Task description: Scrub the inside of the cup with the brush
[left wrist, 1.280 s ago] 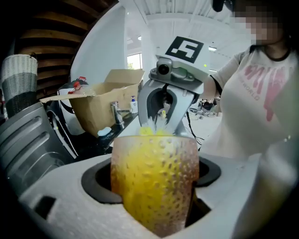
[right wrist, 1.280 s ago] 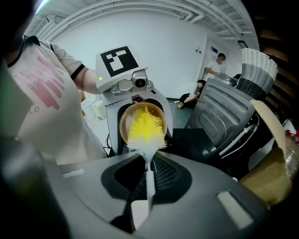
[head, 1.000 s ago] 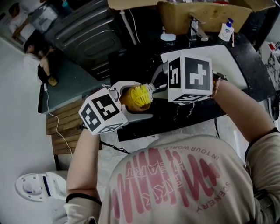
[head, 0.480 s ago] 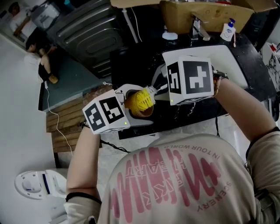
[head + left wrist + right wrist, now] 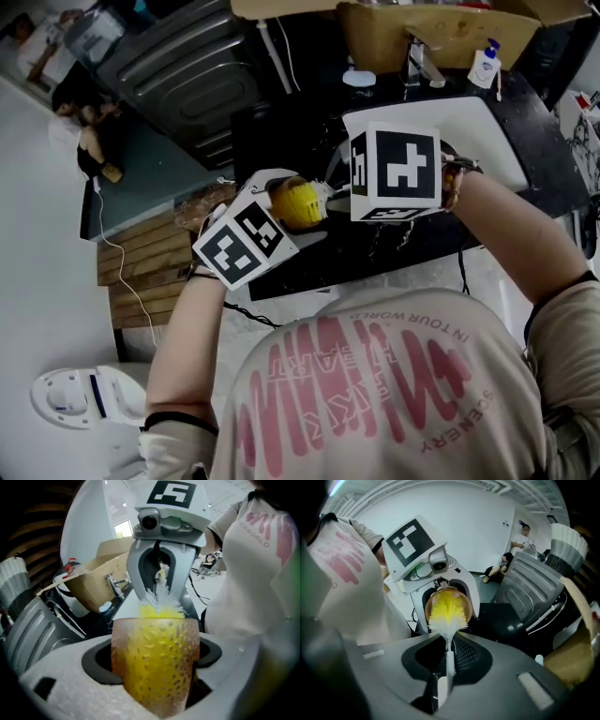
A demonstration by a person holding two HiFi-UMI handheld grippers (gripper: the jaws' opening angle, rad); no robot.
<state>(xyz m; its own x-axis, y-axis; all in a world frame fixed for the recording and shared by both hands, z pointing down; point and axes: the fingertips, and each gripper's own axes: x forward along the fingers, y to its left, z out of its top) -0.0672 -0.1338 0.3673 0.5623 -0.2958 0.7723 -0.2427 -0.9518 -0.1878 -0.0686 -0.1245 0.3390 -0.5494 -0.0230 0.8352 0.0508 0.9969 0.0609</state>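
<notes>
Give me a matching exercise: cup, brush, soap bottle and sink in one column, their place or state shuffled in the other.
1 cup
2 brush
3 soap bottle
4 sink

A stands beside the faucet
B white, set in the black counter
C clamped in the left gripper
D handle in the right gripper, bristles in the cup

Pairs: 1-C; 2-D; 3-A; 4-B

The left gripper [image 5: 154, 684] holds the cup [image 5: 154, 653] between its jaws. The brush [image 5: 449, 612] head lies inside the cup, its handle clamped in the right gripper [image 5: 446, 667].
</notes>
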